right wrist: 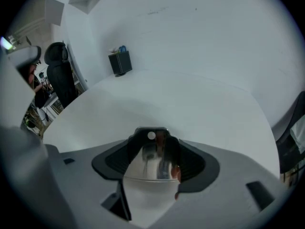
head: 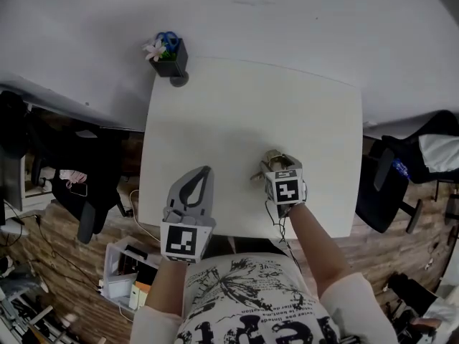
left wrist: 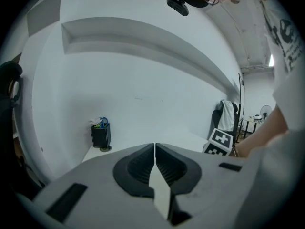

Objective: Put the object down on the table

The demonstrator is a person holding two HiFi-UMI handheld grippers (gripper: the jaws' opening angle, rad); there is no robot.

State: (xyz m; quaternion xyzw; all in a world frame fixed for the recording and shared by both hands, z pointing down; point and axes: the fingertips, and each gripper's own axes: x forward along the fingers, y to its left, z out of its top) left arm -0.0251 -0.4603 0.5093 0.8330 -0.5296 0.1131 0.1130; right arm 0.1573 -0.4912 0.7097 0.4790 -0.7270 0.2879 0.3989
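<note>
A shiny metal object (right wrist: pixel 153 162) with a dark top sits between the jaws of my right gripper (right wrist: pixel 155 149), and the pads press on both its sides. In the head view that object (head: pixel 270 159) is just above the white table (head: pixel 251 106), near its front edge, ahead of the right gripper (head: pixel 275 165). My left gripper (head: pixel 204 172) hovers over the table's front left part, jaws together and empty. The left gripper view shows the left gripper (left wrist: pixel 155 149) with its jaws meeting in a thin line.
A black pen holder (head: pixel 170 57) with a white flower and blue scissors stands at the table's far left corner. Black chairs flank the table at the left (head: pixel 86 185) and right (head: pixel 384 185). A white box (head: pixel 125 271) sits on the floor, front left.
</note>
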